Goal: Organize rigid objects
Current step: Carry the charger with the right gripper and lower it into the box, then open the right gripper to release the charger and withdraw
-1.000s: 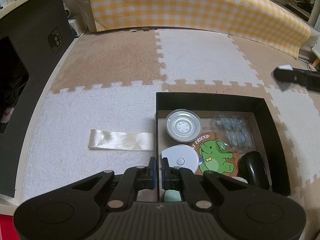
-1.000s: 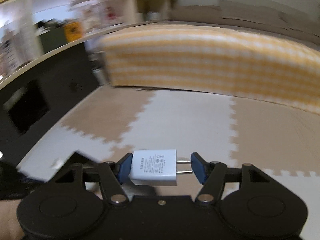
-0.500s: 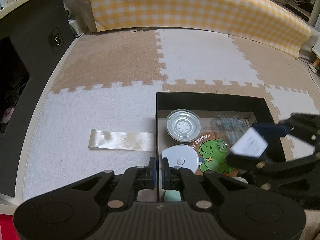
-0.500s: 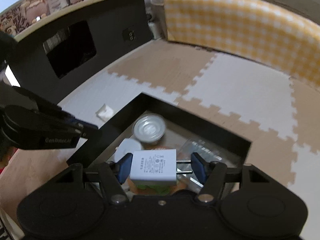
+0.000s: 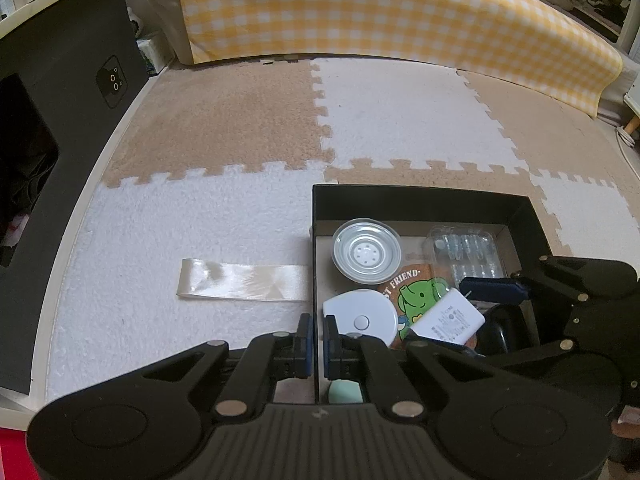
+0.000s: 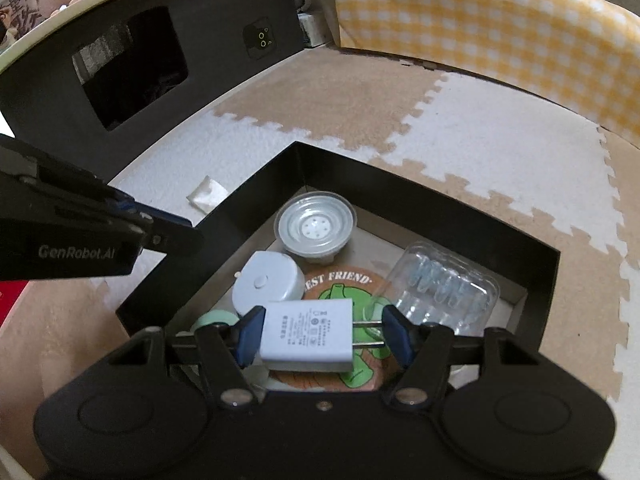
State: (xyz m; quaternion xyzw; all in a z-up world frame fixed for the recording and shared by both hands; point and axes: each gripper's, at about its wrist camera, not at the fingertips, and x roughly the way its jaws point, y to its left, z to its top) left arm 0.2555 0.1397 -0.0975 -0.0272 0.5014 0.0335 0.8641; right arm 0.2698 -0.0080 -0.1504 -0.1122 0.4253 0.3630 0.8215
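A black open box sits on the foam floor mat. Inside lie a silver round dish, a white round device, an elephant coaster, a clear blister pack, a black mouse and a mint-green item. My right gripper is shut on a white charger plug, its prongs against the right pad. It hangs low over the coaster inside the box. My left gripper is shut on the box's left wall.
A cream ribbon strip lies on the mat left of the box. A black cabinet stands along the left, a yellow checked cushion along the back. A small white scrap lies by the box's corner.
The right gripper has swung in from the right with the charger and come down over the box's contents. The left gripper and the box have stayed put.
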